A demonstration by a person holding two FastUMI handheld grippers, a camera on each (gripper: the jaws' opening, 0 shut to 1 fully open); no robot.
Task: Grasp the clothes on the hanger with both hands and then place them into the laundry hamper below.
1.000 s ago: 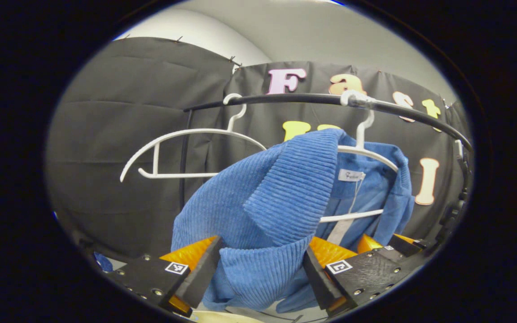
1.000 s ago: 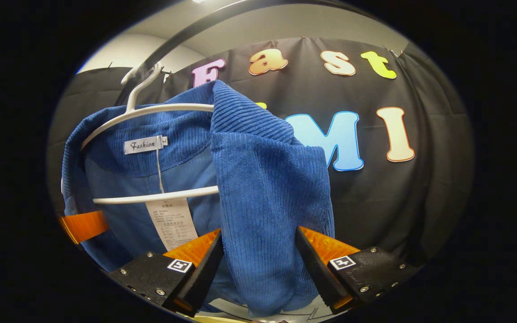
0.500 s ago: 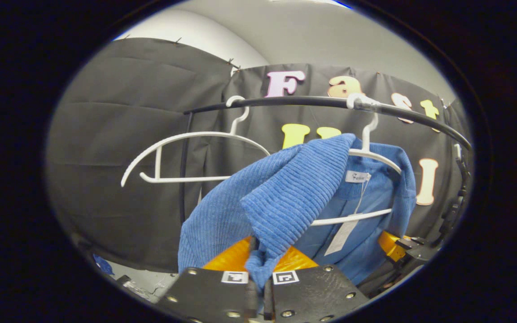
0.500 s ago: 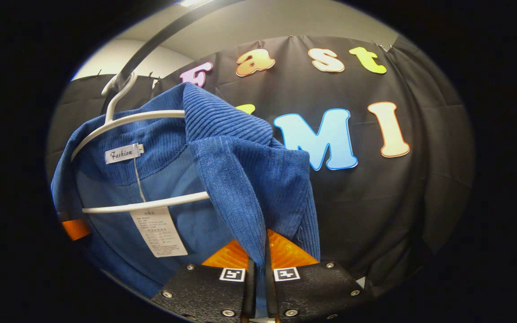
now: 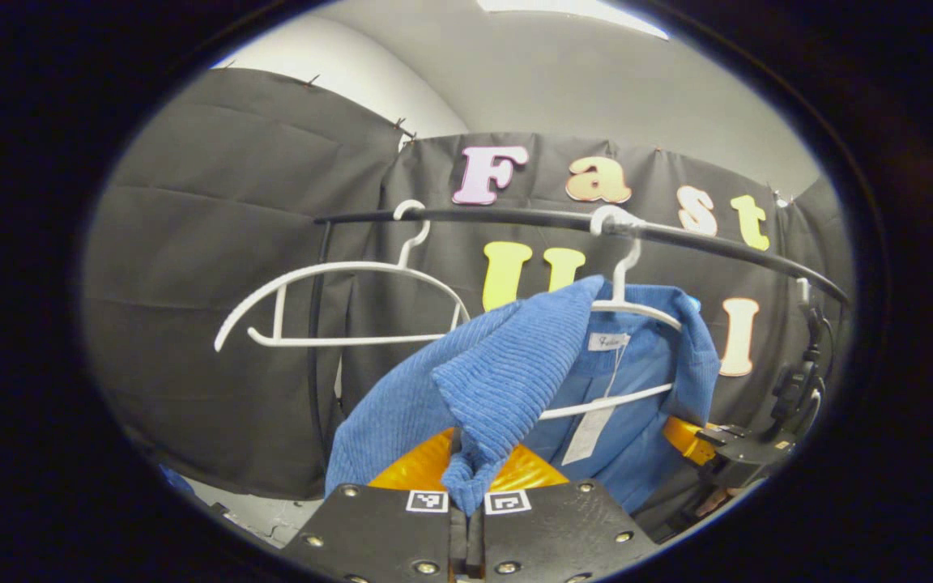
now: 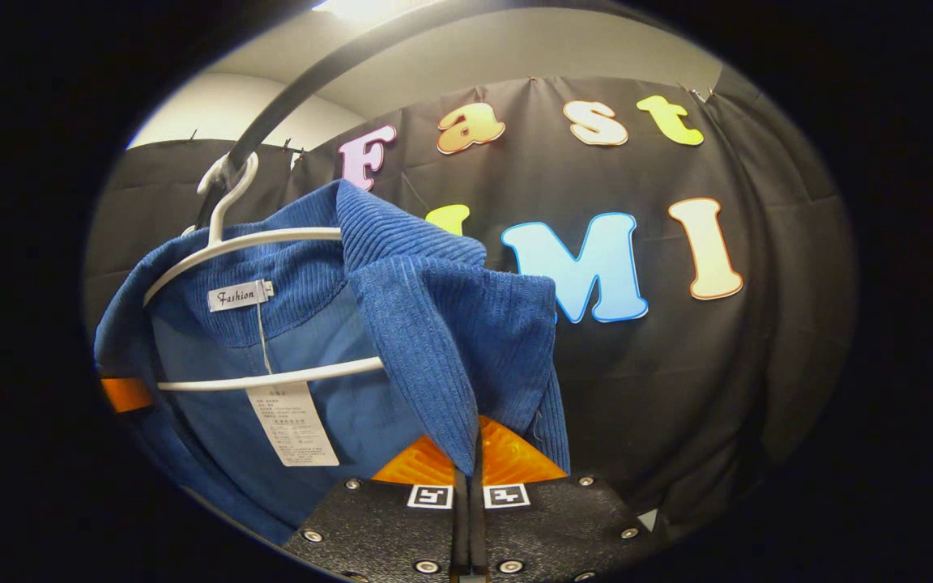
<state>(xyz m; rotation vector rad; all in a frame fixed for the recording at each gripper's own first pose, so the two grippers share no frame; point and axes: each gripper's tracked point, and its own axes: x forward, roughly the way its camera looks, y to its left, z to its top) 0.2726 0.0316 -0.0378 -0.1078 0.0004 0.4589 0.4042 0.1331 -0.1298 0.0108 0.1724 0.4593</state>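
Note:
A blue corduroy jacket (image 5: 515, 364) hangs on a white hanger (image 5: 624, 304) from a black rail (image 5: 515, 217). My left gripper (image 5: 466, 478) is shut on a fold of the jacket's left shoulder. In the right gripper view the same jacket (image 6: 434, 324) drapes over its hanger (image 6: 264, 239), a white tag at the collar. There my right gripper (image 6: 470, 461) is shut on the cloth of the other shoulder. The right gripper (image 5: 709, 441) also appears at the jacket's far side in the left gripper view.
A second white hanger (image 5: 329, 304), bare, hangs on the rail left of the jacket. The rail's black upright post (image 5: 314, 324) stands behind it. In the right gripper view the rail (image 6: 313, 81) slants overhead.
Both grippers went from open around the jacket's shoulders to shut on the cloth. Since then both have drawn back a little, and the jacket sits lower in the left gripper view.

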